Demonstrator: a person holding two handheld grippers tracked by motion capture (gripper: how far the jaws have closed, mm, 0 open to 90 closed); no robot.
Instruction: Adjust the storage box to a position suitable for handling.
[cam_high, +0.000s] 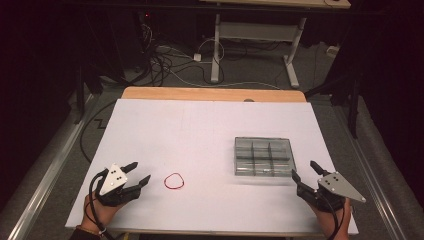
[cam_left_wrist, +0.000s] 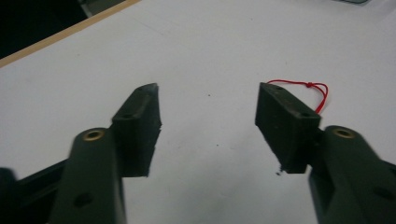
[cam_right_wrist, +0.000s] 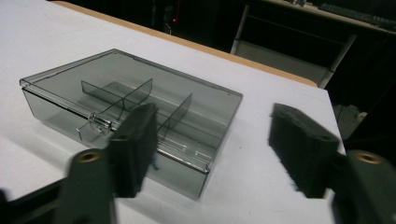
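Your left gripper (cam_left_wrist: 208, 100) hides part of the red band (cam_left_wrist: 312, 89) behind one jaw in the left gripper view. Near corner of the clear box (cam_right_wrist: 140, 112) sits behind a jaw of your right gripper (cam_right_wrist: 219, 140); box contents too dim to tell.

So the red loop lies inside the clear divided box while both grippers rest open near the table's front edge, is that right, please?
Not quite: the red loop lies on the bare white table, left of the clear divided box, as the high view shows. Both grippers are indeed open.
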